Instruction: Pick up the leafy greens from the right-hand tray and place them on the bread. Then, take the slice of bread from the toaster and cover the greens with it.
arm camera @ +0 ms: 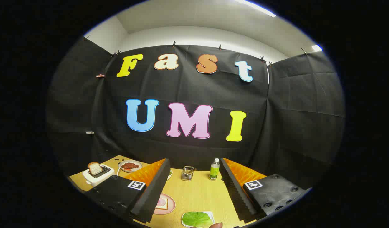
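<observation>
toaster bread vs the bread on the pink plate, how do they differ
The toaster bread stands upright in the white toaster, bare; the plate bread lies flat on the pink plate with a pinkish topping. The first sits beyond the open gripper, the second beside its left finger. Both are light, crusted slices.

Wooden tabletop (197, 193) seen, light grain, running back to booth wall. Small wire basket (187, 173) noted at far edge of table, upright, w/ something thin inside, contents not made out. Green bottle (214, 169) w/ white cap stood upright just beside basket, apart from it. Small plate (130, 166) w/ reddish-brown food placed further along far edge, near table corner. White cord (118, 171) seen beside that plate. White ceiling and lit strip light (257, 8) seen above wall
</observation>
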The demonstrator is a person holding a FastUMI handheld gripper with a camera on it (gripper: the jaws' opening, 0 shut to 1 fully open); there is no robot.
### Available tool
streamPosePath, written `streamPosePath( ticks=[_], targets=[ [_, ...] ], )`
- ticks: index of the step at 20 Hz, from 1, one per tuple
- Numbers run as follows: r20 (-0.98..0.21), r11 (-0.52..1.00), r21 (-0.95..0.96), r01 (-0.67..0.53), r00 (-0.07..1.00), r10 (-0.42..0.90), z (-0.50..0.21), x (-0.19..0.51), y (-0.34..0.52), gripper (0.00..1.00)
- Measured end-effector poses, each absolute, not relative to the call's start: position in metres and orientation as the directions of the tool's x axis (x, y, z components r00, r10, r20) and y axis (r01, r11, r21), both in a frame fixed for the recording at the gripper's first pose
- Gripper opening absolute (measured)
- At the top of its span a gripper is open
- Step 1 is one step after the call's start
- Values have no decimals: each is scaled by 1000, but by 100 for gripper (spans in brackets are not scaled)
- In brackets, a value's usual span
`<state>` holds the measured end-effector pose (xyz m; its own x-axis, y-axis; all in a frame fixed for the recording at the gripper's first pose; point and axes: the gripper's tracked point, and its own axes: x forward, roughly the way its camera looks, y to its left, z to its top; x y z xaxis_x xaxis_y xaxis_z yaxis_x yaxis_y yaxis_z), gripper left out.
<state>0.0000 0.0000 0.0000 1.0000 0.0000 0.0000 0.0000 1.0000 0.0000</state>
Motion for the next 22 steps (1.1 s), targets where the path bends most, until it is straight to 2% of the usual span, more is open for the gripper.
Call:
streamPosePath(
  ticks=[22],
  targets=[
    [-24,1000,-5,4,1000,-4,-7,2,0,98]
  ],
)
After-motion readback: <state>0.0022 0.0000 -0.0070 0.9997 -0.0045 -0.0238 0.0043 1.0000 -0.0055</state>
